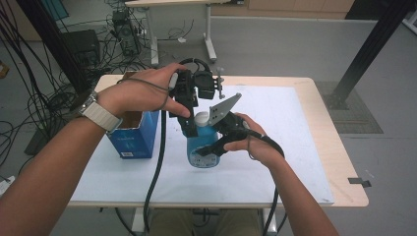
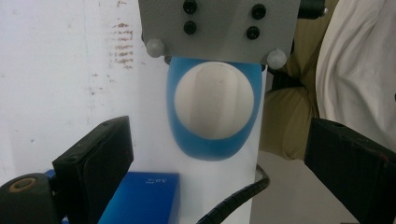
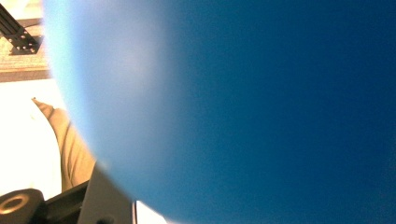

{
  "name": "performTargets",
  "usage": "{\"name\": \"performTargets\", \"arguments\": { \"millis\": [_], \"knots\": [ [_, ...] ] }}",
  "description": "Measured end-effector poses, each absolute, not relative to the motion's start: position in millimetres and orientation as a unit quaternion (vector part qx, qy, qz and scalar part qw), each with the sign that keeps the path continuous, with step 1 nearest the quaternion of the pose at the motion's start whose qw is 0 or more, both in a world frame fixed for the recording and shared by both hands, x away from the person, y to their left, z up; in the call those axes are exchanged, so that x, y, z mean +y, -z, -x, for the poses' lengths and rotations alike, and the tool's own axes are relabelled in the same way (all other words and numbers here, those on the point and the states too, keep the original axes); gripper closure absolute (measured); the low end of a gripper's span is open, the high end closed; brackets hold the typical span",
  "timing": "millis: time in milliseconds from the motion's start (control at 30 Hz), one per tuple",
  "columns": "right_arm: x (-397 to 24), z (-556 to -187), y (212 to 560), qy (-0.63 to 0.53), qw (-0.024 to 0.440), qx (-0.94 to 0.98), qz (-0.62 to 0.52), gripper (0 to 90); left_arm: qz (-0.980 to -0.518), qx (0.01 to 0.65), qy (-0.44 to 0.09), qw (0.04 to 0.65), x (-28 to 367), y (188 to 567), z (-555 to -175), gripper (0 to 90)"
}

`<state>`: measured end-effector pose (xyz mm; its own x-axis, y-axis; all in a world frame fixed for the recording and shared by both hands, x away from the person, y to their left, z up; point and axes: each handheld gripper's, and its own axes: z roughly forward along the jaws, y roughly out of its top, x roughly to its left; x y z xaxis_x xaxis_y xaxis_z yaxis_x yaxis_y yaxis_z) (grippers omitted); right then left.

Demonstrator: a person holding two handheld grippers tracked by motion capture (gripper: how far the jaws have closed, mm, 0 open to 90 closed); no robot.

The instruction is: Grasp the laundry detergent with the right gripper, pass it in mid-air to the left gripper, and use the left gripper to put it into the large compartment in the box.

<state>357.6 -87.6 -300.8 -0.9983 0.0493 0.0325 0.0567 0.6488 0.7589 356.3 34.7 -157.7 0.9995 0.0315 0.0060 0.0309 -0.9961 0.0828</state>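
Observation:
A blue bottle [image 1: 202,150] with a white cap [image 1: 201,118] stands upright on the white sheet, mid-table. My right gripper [image 1: 210,143] comes in from the right and is shut on the bottle's body, below the cap. In the right gripper view the blue bottle [image 3: 233,112] is pressed close against the camera. My left gripper [image 1: 193,125] hangs pointing down over the bottle. In the left gripper view its jaws stand open, one on each side of the white cap [image 2: 214,100] and the bottle [image 2: 210,150], clear of both. The right gripper's grey plate [image 2: 219,28] lies just beyond the cap.
An open blue carton [image 1: 133,137] stands left of the bottle, under the left wrist, and shows as the blue carton [image 2: 142,198] low in the left gripper view. The white sheet [image 1: 285,162] covers most of the wooden table [image 1: 344,177]. Cables trail off the near edge.

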Motion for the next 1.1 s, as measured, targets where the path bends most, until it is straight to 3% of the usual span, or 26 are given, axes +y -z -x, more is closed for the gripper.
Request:
{"name": "performTargets", "arguments": {
  "millis": [1100],
  "knots": [
    [-81.9,-356.6,299.9,0.419,0.008,-0.908,0.029,43.8,-0.999,0.020,-0.005,0.043,31.3,162.3,-360.4,8.7]
  ]
}}
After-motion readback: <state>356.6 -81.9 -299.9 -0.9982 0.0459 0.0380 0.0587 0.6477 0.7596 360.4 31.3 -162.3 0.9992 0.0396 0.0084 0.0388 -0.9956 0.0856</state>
